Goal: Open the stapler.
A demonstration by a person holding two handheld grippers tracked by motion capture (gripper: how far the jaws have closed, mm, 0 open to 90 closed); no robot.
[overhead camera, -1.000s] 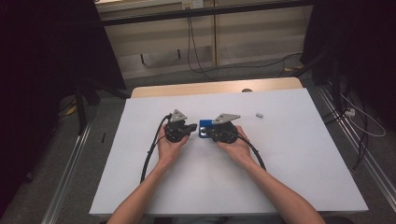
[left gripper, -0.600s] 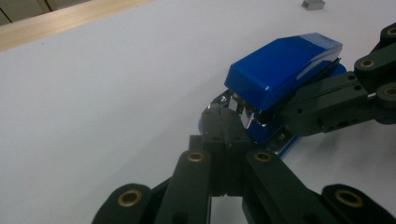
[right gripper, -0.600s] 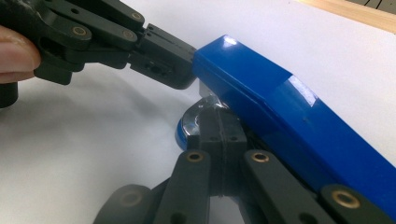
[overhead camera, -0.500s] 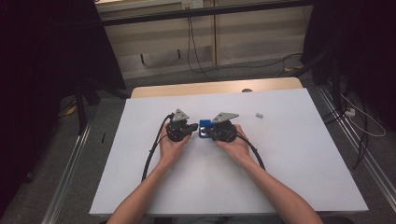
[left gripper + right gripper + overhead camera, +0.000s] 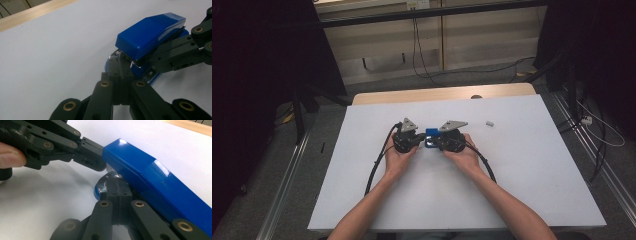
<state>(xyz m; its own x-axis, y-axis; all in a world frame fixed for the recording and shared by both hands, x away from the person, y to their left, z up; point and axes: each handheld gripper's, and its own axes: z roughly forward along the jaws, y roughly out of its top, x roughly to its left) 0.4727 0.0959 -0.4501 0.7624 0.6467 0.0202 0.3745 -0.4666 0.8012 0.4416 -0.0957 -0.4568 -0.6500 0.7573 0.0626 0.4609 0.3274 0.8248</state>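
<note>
Stapler (image 5: pixel 432 137) between closed left tool (image 5: pixel 416 139), right tool (image 5: pixel 438 142)

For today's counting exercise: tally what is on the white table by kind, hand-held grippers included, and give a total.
Blue stapler: 1
Small white piece near the table's far right: 1
Hand-held gripper: 2, the left hand-held gripper and the right hand-held gripper, both at the stapler
Total: 4
</note>
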